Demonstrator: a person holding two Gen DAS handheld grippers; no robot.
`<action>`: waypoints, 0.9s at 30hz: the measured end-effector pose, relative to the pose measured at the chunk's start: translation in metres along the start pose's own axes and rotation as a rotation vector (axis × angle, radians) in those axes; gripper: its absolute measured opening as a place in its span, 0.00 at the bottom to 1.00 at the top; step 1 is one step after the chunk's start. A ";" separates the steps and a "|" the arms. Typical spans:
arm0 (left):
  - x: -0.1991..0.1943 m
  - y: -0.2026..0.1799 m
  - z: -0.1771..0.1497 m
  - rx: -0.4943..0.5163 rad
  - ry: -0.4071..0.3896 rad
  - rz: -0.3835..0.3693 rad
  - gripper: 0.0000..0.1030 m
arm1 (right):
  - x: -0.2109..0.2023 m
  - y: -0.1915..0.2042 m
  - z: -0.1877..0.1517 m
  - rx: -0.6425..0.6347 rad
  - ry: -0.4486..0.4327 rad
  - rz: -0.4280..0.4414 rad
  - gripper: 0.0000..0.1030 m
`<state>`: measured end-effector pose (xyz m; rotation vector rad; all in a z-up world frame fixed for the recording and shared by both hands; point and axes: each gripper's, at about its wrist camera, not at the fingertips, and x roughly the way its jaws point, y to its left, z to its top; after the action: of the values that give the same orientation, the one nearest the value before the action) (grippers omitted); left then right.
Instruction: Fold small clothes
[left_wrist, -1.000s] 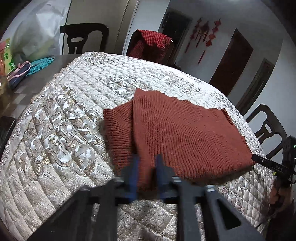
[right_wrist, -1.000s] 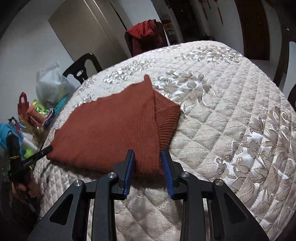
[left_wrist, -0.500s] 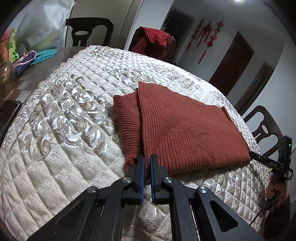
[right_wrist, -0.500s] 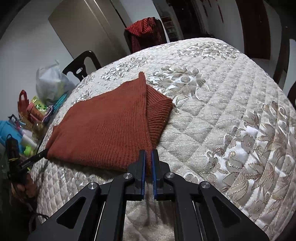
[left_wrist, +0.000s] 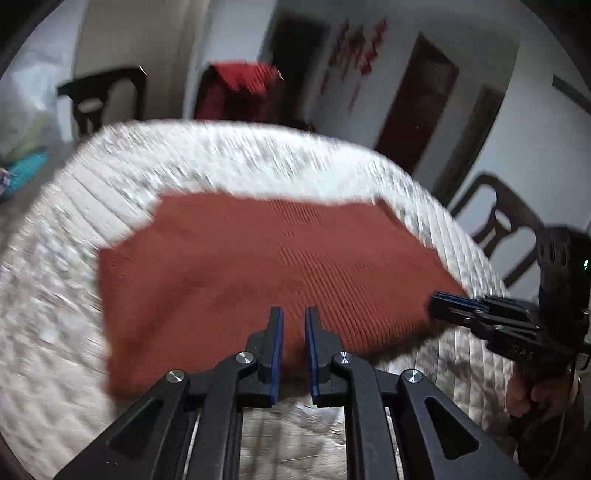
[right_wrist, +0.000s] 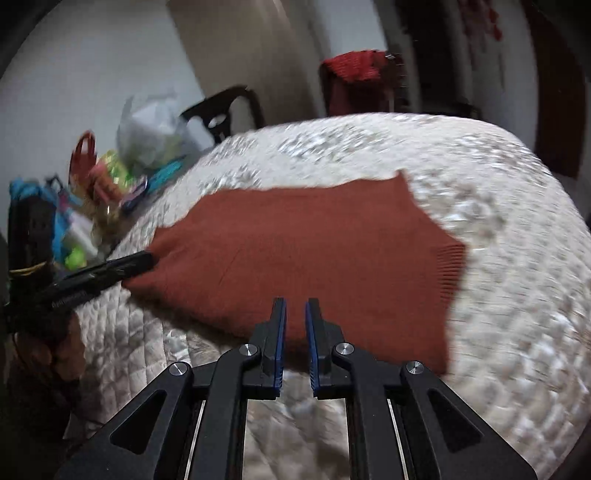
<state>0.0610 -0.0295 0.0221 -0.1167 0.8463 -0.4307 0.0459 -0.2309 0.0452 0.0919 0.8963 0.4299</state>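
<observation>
At the near edge of the quilted cover (left_wrist: 66, 266), the left gripper (left_wrist: 293, 321) and the right gripper (right_wrist: 294, 314) each reach over the near hem of the rust-red knitted garment (left_wrist: 258, 266). Each pair of blue-lined jaws has just been opening slightly and stands a narrow gap apart, with the knit lying between and under the tips; whether the pads pinch it cannot be told. The garment lies flat, spread across the middle of the cover, a ribbed cuff (right_wrist: 448, 267) at its right side. Beyond, blurred, stand dark chairs (left_wrist: 107, 92), one draped in red cloth (left_wrist: 240, 92).
</observation>
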 end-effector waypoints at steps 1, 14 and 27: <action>0.010 0.000 -0.006 -0.004 0.040 0.001 0.13 | 0.009 0.001 -0.003 -0.002 0.032 -0.010 0.10; 0.005 -0.016 0.009 0.014 -0.001 -0.036 0.22 | 0.001 0.007 0.002 -0.007 0.013 -0.016 0.10; -0.012 -0.009 0.000 0.038 -0.034 0.036 0.22 | -0.026 -0.018 -0.004 0.067 -0.038 -0.058 0.10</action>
<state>0.0510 -0.0324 0.0328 -0.0731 0.8056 -0.4096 0.0346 -0.2581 0.0572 0.1349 0.8741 0.3435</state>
